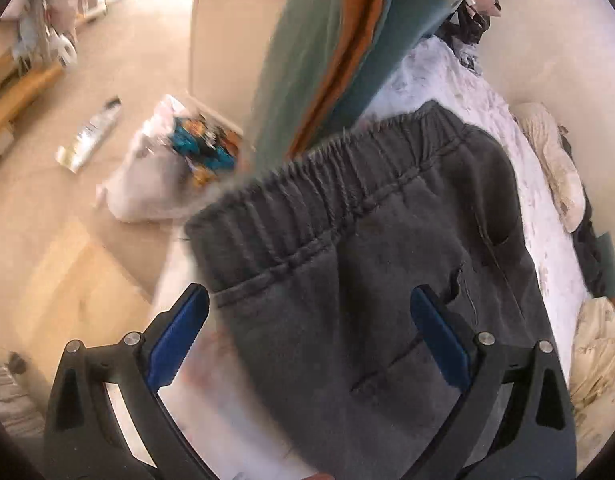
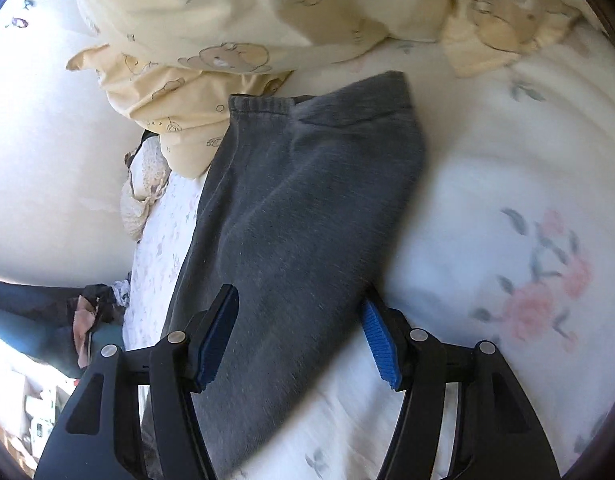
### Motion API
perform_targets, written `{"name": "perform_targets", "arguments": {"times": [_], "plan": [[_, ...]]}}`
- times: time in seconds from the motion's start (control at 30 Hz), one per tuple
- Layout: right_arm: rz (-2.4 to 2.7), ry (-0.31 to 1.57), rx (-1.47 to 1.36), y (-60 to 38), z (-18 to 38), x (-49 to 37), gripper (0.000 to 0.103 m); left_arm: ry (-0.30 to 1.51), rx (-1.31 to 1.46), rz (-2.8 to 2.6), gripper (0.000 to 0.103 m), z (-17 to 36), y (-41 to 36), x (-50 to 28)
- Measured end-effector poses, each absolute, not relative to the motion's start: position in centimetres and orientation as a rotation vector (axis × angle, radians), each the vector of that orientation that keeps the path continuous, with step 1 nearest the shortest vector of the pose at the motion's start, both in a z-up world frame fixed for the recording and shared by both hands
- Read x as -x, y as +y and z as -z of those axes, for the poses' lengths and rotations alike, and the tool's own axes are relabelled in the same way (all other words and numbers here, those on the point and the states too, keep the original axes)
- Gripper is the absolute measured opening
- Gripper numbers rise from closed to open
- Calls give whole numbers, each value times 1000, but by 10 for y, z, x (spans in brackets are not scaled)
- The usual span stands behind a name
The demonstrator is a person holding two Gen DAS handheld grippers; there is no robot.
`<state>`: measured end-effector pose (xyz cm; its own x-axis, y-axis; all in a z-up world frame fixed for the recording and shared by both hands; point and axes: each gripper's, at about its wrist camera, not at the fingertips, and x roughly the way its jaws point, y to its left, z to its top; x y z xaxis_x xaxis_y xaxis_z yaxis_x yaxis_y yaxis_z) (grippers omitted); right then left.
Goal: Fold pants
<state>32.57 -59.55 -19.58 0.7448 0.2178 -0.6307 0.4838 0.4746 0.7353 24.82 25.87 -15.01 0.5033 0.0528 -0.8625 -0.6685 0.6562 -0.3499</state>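
Dark grey sweatpants lie on a floral bed sheet. In the left wrist view their elastic waistband end (image 1: 347, 184) is in front of me, with a pocket slit lower down. My left gripper (image 1: 307, 312) is open, its blue-padded jaws straddling the fabric just below the waistband. In the right wrist view the legs (image 2: 299, 208) stretch away to the ribbed cuffs near the far bedding. My right gripper (image 2: 301, 320) is open, jaws on either side of the leg fabric, above it.
A yellow bear-print duvet (image 2: 235, 20) is bunched beyond the cuffs. The white floral sheet (image 2: 507, 240) extends right. Left of the bed is a carpeted floor (image 1: 119, 80) with a white bag of items (image 1: 175, 160). A person's teal and orange garment (image 1: 339, 40) hangs nearby.
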Motion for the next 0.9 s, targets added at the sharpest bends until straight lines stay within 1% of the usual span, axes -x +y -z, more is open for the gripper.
{"name": "perform_targets", "arguments": {"times": [0.03, 0.1, 0.17, 0.27, 0.33, 0.37, 0.4, 0.53, 0.73, 0.8, 0.83, 0.87, 0.9], "plan": [[187, 754, -1090, -595, 195, -323, 64, 942, 754, -499, 92, 156, 259, -251], [200, 768, -1087, -593, 192, -315, 64, 892, 775, -519, 93, 159, 259, -259], [220, 779, -1082, -591, 190, -306, 64, 901, 802, -522, 93, 167, 263, -266], [224, 775, -1091, -591, 191, -301, 64, 876, 782, -528, 92, 159, 263, -268], [182, 765, -1098, -589, 195, -305, 64, 855, 728, -509, 85, 152, 256, -267], [159, 758, -1103, -588, 198, -306, 64, 846, 709, -502, 76, 149, 253, -266], [155, 751, -1100, -587, 199, -309, 64, 841, 694, -495, 71, 147, 250, -266], [128, 717, -1109, -591, 201, -326, 64, 853, 730, -463, 71, 155, 255, -271], [118, 712, -1018, -595, 199, -378, 64, 853, 735, -406, 71, 160, 263, -282], [171, 721, -944, -590, 196, -392, 63, 856, 709, -443, 45, 161, 264, -281], [202, 731, -907, -587, 194, -397, 55, 860, 706, -458, 40, 162, 264, -280], [247, 751, -858, -583, 193, -403, 34, 852, 700, -461, 31, 160, 264, -279], [279, 781, -825, -581, 194, -408, 16, 846, 679, -462, 23, 157, 262, -277]]}}
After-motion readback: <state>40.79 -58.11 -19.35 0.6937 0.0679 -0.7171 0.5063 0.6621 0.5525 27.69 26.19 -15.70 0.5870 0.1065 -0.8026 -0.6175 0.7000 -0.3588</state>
